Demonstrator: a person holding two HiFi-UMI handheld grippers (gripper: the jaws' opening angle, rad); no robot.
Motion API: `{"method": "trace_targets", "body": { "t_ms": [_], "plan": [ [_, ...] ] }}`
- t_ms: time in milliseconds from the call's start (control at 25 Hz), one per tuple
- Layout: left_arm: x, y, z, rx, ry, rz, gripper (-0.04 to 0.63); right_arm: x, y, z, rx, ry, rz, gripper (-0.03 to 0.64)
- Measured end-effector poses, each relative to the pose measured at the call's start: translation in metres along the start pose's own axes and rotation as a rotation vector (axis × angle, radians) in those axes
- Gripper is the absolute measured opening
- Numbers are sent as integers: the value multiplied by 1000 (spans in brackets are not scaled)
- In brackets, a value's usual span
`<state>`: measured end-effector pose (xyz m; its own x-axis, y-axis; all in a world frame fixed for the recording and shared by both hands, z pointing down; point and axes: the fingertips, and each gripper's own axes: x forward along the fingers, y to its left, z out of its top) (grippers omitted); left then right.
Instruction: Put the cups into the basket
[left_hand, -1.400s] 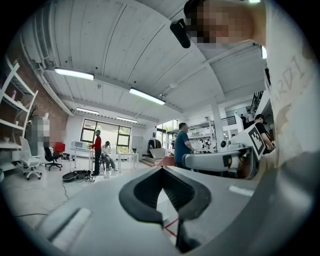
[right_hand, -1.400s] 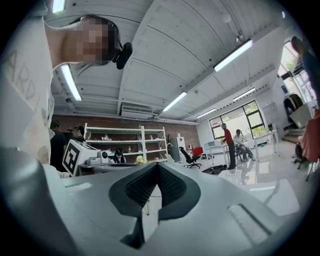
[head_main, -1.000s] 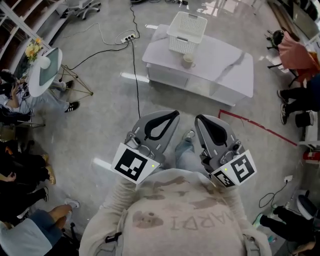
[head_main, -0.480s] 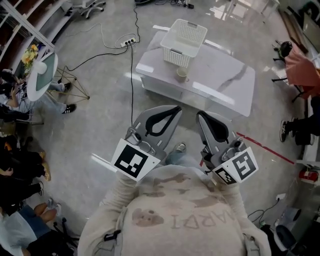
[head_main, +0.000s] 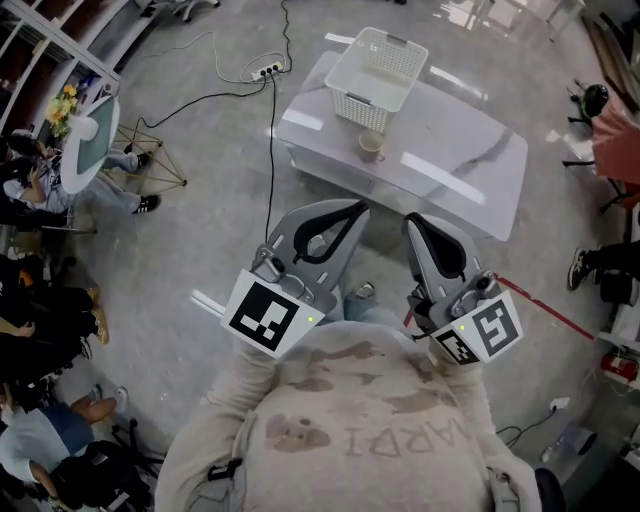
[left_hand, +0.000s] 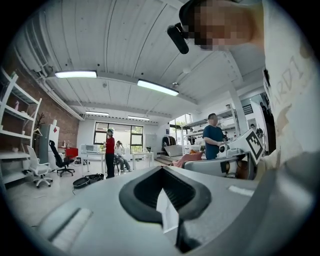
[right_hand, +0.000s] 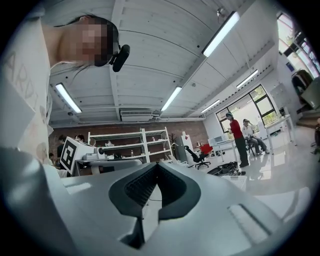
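White bench, basket, one cup: nothing placed yet.
Bench (head_main: 470, 175) stands well apart from the person, across open floor. White lattice basket (head_main: 365, 103) sits at the bench's far left corner; its inside looks empty, as far as the head view shows. Left gripper (head_main: 352, 207) and right gripper (head_main: 418, 220) are both held close to the chest and pointed toward the bench, each with its jaws pressed together and nothing between them; both gripper views confirm this, showing only ceiling and room beyond the tips. One pale cup (head_main: 371, 146) stands upright on the bench just beside the basket's near wall, outside it. Only this cup is visible. Judgement: task at zero, approach stage. Remaining: reach the bench, open a gripper, grasp the cup, lift it over the rim, release it inside.
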<state>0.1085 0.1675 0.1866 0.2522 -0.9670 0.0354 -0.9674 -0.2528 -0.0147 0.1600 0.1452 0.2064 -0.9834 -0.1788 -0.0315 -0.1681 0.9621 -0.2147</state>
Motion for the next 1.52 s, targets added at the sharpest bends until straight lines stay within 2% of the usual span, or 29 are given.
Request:
{"method": "trace_targets", "body": {
  "t_ms": [160, 440, 1120, 1320, 1520],
  "plan": [
    [17, 19, -6, -3, 12, -14, 0, 16, -16, 2, 2, 2, -12, 25],
    [66, 57, -10, -3, 14, -85, 0, 53, -60, 7, 5, 9, -64, 26],
    [159, 203, -41, 14, 92, -290, 0, 222, -168, 22, -31, -1, -186, 26],
    [188, 221, -92, -2, 214, -337, 0, 253, -194, 24, -46, 0, -200, 26],
    [221, 230, -166, -94, 383, -339, 0, 265, -229, 16, -27, 6, -198, 26]
  ]
}}
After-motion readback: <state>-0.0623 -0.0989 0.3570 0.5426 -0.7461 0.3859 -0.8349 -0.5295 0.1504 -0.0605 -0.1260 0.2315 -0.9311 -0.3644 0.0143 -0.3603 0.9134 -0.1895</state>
